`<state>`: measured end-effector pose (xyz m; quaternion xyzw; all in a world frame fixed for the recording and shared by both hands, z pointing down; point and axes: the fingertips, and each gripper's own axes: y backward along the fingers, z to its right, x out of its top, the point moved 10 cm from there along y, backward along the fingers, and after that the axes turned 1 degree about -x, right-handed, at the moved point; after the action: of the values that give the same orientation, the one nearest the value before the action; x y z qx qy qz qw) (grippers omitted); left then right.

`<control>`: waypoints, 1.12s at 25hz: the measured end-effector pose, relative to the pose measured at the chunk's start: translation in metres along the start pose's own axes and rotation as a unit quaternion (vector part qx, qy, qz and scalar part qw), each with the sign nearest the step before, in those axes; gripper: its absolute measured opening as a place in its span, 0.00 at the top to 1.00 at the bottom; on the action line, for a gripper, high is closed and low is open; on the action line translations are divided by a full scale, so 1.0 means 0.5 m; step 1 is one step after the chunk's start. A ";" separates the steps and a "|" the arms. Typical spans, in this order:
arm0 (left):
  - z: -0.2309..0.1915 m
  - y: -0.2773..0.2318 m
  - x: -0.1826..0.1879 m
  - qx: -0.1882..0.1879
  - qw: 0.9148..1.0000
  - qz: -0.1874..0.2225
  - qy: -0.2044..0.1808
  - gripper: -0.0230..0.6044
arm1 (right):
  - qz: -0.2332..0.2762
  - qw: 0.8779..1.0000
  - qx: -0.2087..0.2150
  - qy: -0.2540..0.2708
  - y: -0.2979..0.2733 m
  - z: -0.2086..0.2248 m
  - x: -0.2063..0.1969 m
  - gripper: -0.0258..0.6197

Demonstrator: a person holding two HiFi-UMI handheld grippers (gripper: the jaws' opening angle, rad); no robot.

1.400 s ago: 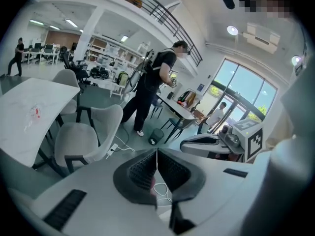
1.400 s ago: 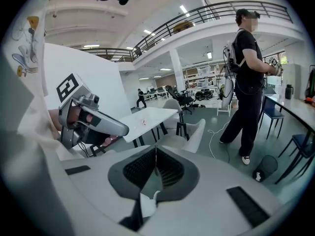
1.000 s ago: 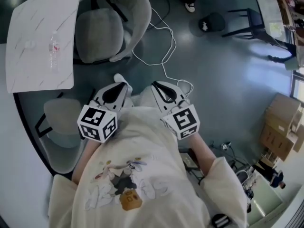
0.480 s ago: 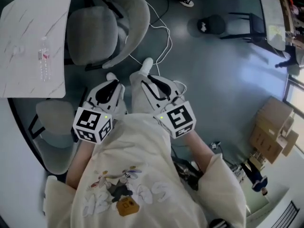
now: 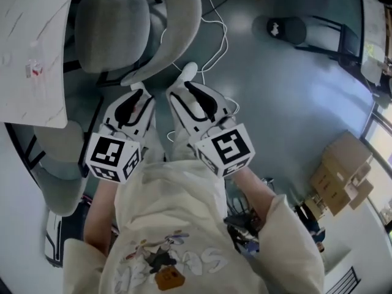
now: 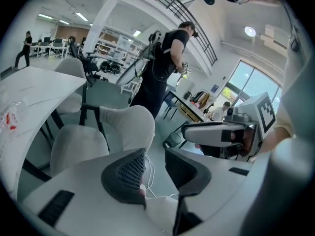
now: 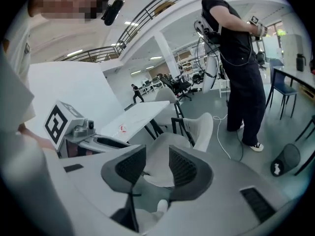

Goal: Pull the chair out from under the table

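both tools are let go and empty. the left gripper (image 5: 136,95) has just been opening, and its jaws stand apart with only floor and a white cable (image 5: 211,17) seen between them. the right gripper (image 5: 184,90) has just been opening too, nothing in it. the grey chair (image 5: 113,20) stands just ahead of their tips, backrest nearest them, seat beside the white table (image 5: 30,48) further ahead and left.

Free floor (image 5: 294,90) is seen right of the chair (image 5: 113,20), crossed by a white cable (image 5: 223,29). The left is blocked by the worktop (image 5: 33,60) and a second chair (image 5: 61,170)
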<state>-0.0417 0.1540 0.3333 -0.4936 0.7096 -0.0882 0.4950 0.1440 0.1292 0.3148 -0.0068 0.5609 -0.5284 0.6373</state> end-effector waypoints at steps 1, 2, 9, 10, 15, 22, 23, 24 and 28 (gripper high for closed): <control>-0.002 0.009 0.012 -0.010 1.000 -0.012 -0.014 0.79 | 0.002 1.000 -0.011 -0.019 0.002 -0.014 0.007 0.76; -0.004 0.018 0.022 -0.019 0.999 -0.024 -0.027 0.77 | 0.006 0.999 -0.022 -0.033 0.004 -0.026 0.012 0.74; 0.012 0.028 0.049 -0.030 0.996 -0.057 -0.063 0.66 | 0.018 0.997 -0.050 -0.049 0.018 -0.034 0.039 0.70; 0.015 0.024 0.049 -0.033 0.996 -0.060 -0.065 0.64 | 0.019 0.997 -0.053 -0.051 0.022 -0.032 0.044 0.70; 0.015 -0.009 0.069 -0.034 0.992 -0.075 -0.096 0.59 | 0.025 0.996 -0.061 -0.061 0.019 -0.018 0.075 0.68; 0.021 -0.057 0.094 -0.044 0.986 -0.088 -0.131 0.56 | 0.024 0.994 -0.084 -0.064 0.028 0.015 0.097 0.61; 0.022 -0.063 0.095 -0.045 0.986 -0.089 -0.131 0.56 | 0.022 0.994 -0.085 -0.063 0.030 0.022 0.099 0.61; 0.023 -0.070 0.096 -0.046 0.987 -0.089 -0.128 0.56 | 0.021 0.994 -0.086 -0.060 0.033 0.030 0.102 0.61; 0.033 -0.098 0.104 -0.054 0.989 -0.089 -0.108 0.56 | 0.016 0.996 -0.092 0.003 0.049 0.060 0.129 0.61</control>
<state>0.0003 0.0948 0.3234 -0.5872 0.6094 -0.0396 0.5314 0.1699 0.0784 0.2656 -0.0554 0.6092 -0.4643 0.6405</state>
